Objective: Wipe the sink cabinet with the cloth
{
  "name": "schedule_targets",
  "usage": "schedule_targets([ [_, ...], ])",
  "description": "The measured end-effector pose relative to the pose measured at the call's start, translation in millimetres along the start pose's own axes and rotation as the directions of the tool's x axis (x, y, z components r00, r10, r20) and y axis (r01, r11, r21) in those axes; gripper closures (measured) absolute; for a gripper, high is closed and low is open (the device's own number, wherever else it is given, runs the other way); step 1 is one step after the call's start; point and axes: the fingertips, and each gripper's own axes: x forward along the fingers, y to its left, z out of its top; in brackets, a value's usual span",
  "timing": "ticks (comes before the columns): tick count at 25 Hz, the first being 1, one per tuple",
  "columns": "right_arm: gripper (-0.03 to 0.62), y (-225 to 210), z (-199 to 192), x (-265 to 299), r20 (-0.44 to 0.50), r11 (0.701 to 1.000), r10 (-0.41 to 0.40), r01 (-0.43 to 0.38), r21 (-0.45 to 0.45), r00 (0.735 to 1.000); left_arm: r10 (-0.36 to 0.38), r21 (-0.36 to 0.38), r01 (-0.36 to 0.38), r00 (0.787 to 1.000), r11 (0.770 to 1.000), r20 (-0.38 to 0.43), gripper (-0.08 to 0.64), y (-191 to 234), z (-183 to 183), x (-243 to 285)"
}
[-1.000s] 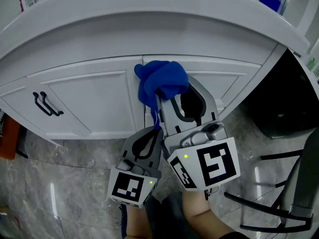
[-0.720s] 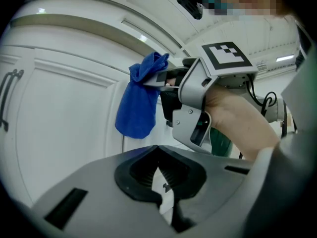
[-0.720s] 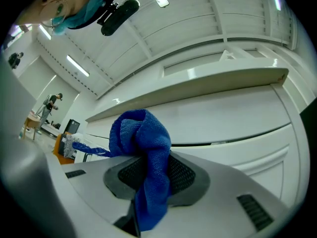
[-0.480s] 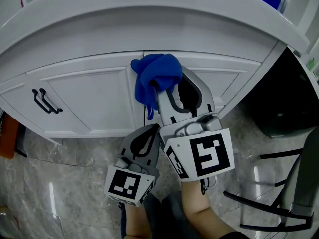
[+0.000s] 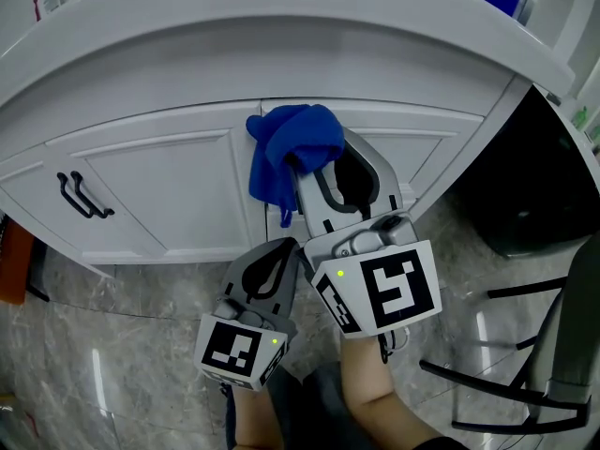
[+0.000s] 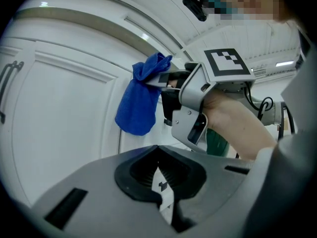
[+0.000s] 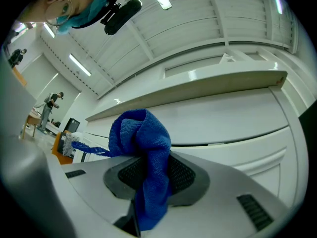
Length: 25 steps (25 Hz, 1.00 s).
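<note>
Head view: right hand-held gripper [image 5: 315, 164] pinches blue cloth [image 5: 284, 146] at sink cabinet [image 5: 159, 187]; left hand-held gripper [image 5: 287, 247] pressed together.

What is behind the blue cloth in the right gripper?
The white sink cabinet front, where its two doors meet. The cloth hides the upper part of that gap; contact with the doors cannot be told.
</note>
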Motion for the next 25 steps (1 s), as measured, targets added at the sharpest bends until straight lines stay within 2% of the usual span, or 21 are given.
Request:
schedule_targets([
  [20,0.477,-27,0,-10,0.015,0.998,-0.059,0.059,0.02,0.998,-0.042,0.008,0.042,0.999,0.999,-0.009,0.557,-11,0,5],
  [25,0.477,-30,3,-12,0.013,0.997,-0.059,0.058,0.048,0.998,-0.061,-0.005,0.061,0.998,0.998,0.017,0.557,-25,7,7],
])
